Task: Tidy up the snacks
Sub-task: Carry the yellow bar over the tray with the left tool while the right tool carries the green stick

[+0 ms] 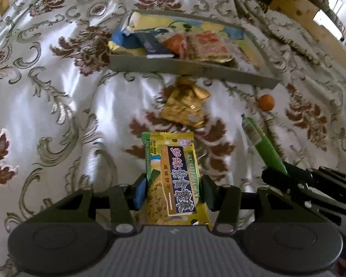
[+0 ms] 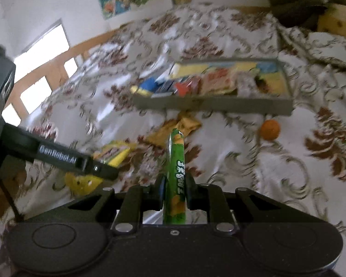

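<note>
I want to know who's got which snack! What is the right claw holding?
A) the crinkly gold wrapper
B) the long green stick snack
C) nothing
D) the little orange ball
B: in the right wrist view the right claw is pinched shut on the long green stick snack, while the orange ball lies loose on the cloth.

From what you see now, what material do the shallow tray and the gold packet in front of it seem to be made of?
Tray: probably grey cardboard, matte; its low walls look flat, dull and thin-edged, with a printed picture inside.
Gold packet: apparently metallised foil or plastic film, glossy; it is crumpled and shows bright glints along the creases.
</note>
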The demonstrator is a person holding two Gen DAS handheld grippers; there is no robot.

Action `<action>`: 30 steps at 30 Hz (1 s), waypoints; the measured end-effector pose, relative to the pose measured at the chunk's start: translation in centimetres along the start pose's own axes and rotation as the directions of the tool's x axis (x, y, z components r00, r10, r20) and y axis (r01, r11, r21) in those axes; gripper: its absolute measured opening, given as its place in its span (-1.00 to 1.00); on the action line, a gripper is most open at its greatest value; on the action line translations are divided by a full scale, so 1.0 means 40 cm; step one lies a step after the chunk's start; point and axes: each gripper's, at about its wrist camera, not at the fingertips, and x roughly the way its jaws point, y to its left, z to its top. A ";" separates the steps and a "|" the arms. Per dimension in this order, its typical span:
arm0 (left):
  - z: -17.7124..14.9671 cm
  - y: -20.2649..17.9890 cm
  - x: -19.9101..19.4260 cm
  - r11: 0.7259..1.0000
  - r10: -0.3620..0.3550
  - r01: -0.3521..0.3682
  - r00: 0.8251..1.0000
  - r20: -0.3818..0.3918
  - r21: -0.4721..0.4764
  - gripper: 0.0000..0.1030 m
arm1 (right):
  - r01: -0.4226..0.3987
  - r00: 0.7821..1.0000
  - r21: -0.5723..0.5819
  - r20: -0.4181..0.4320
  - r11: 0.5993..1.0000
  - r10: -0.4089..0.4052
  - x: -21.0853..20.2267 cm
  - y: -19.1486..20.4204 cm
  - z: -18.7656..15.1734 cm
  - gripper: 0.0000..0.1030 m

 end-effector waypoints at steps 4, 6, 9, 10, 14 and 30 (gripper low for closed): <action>0.027 -0.024 -0.010 0.999 -0.036 0.038 0.998 0.055 -0.034 0.04 | 0.030 0.997 0.036 0.068 0.999 -0.033 -0.020 -0.040 0.029 -0.64; 0.049 -0.036 -0.012 0.998 -0.044 0.047 0.995 0.086 -0.043 0.04 | 0.042 0.994 0.057 0.100 0.997 -0.047 -0.025 -0.063 0.042 -0.64; 0.088 -0.056 -0.008 0.997 -0.045 0.053 0.990 0.130 -0.054 0.04 | 0.047 0.988 0.099 0.139 0.994 -0.060 -0.019 -0.102 0.074 -0.64; 0.104 -0.062 -0.004 0.996 -0.051 0.061 0.988 0.145 -0.062 0.04 | 0.052 0.985 0.106 0.155 0.993 -0.068 -0.014 -0.114 0.089 -0.64; 0.170 -0.085 0.018 0.992 -0.083 0.104 0.967 0.239 -0.074 0.04 | 0.055 0.973 0.164 0.212 0.985 -0.089 0.023 -0.166 0.157 -0.64; 0.443 -0.185 0.212 0.992 -0.089 0.114 0.918 0.387 -0.043 0.04 | 0.105 0.933 0.215 0.317 0.971 -0.171 0.218 -0.340 0.325 -0.64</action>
